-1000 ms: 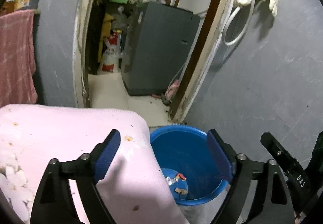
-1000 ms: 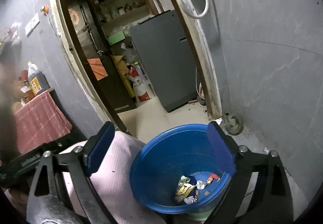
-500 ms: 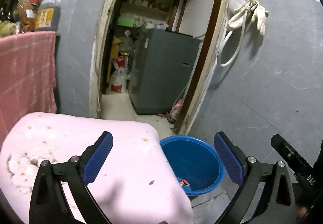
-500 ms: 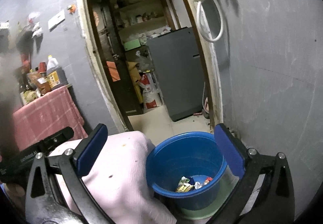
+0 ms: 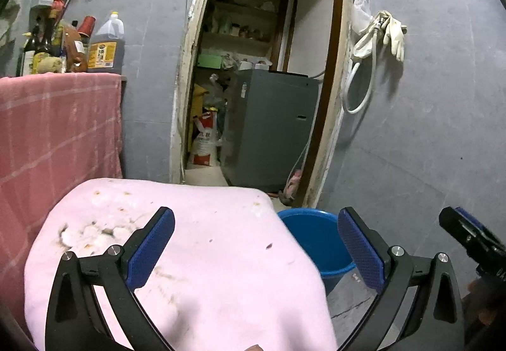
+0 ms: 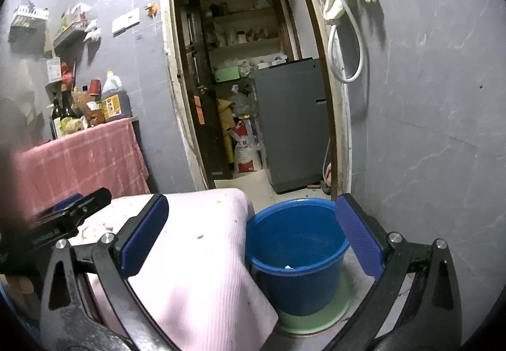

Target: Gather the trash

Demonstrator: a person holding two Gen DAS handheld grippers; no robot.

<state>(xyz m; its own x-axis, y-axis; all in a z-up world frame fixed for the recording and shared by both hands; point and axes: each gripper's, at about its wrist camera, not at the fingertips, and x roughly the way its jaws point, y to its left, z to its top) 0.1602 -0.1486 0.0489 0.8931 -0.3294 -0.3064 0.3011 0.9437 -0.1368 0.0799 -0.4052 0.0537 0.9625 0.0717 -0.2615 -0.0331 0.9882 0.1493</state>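
Observation:
A blue bucket [image 5: 316,237] [image 6: 294,230] stands on the floor by the right corner of a table draped in a pink cloth [image 5: 205,256] [image 6: 196,256]. A small white scrap [image 6: 287,267] shows just over the bucket's near rim. Crumbs and stains [image 5: 95,230] mark the cloth. My left gripper [image 5: 255,213] hangs over the cloth, its jaws opening with nothing between them. My right gripper [image 6: 252,197] is open and empty, the bucket between and beyond its fingers. Each gripper appears at the edge of the other's view: the right one [image 5: 468,234], the left one [image 6: 72,212].
The bucket sits on a green base [image 6: 316,319]. Behind it an open doorway holds a grey appliance [image 5: 272,129] and sacks. A counter under a red checked cloth [image 5: 57,129] carries bottles at the left. Gloves and a hose [image 5: 379,34] hang on the grey wall.
Both grippers have pulled back and up from the bucket, which now looks smaller and farther. Both sets of jaws have spread wider. More of the pink cloth and the counter shows.

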